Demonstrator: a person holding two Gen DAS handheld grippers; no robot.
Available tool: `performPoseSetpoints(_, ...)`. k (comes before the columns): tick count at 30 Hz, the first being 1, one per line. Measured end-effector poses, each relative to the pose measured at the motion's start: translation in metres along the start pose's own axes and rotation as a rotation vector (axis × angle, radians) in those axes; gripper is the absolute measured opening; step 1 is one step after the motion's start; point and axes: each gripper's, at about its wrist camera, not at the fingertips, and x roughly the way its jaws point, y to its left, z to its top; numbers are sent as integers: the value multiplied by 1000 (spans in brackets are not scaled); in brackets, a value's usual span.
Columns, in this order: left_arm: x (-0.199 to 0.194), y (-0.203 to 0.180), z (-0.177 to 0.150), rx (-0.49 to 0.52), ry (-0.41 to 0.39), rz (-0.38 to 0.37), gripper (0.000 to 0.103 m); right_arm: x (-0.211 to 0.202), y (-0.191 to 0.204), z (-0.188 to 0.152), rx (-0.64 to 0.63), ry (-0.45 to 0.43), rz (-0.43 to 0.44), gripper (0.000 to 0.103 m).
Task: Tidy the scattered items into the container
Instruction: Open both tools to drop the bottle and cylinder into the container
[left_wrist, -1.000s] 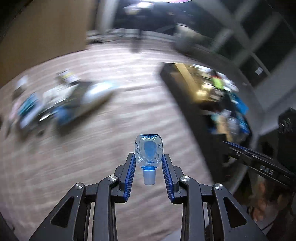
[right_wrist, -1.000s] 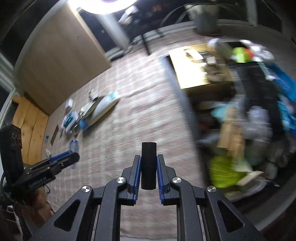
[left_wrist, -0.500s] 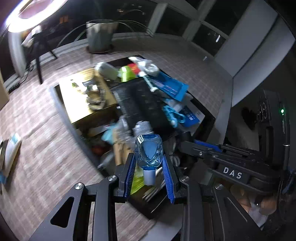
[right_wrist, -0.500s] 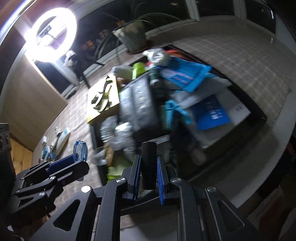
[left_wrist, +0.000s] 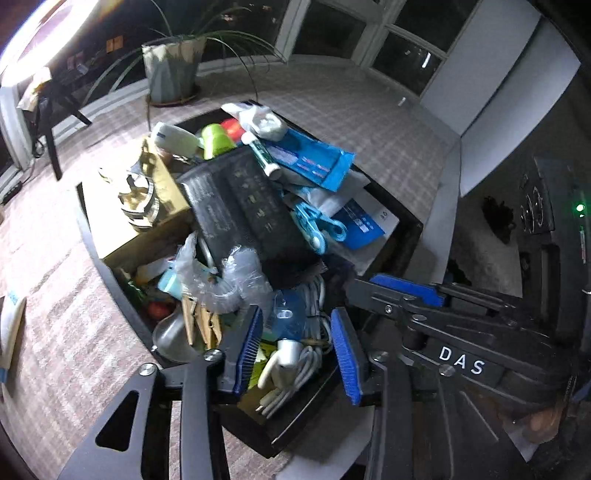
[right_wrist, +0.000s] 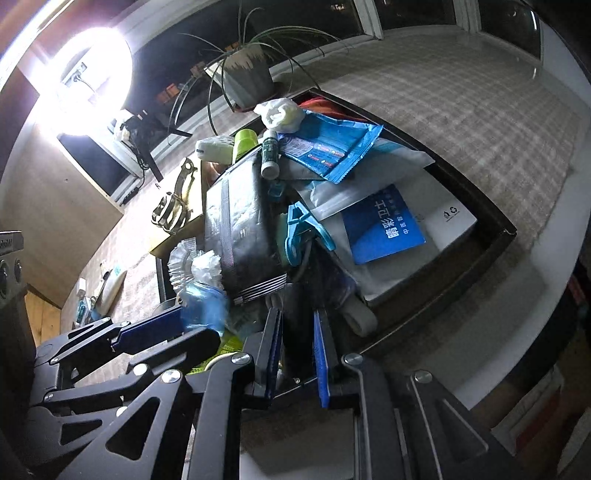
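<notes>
Currently both grippers hang over the near end of the overfilled black container (left_wrist: 406, 236), their jaws opening: the left gripper (left_wrist: 295, 354) has let go of the small blue bottle (left_wrist: 286, 319), which lies between its pads on the white cable bundle (left_wrist: 291, 365), while the right gripper (right_wrist: 295, 354) spreads around a dark cylinder (right_wrist: 297, 325) whose contact with the pads cannot be told. Because the heap stands above the rim, either item may roll off onto the carpet (left_wrist: 55, 325). Withdrawing carelessly could snag the cable or dislodge the clear plastic bag (left_wrist: 229, 277).
</notes>
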Motion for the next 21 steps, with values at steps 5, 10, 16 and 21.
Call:
performPoseSetpoints(5, -18, 14, -6, -34, -15, 10, 51, -9, 0, 0, 19, -25, 7, 45)
performPoseSetpoints(10, -36, 36, -17, -72, -35, 55, 52, -13, 18, -2, -6, -34, 31, 46)
performPoseSetpoints(16, -61, 88, -39, -179, -54, 133, 57, -5, 56, 0, -80, -22, 69, 49)
performPoseSetpoints(21, -86, 152, -67, -310, -69, 207, 58, 3, 95, 4, -156, -9, 105, 50)
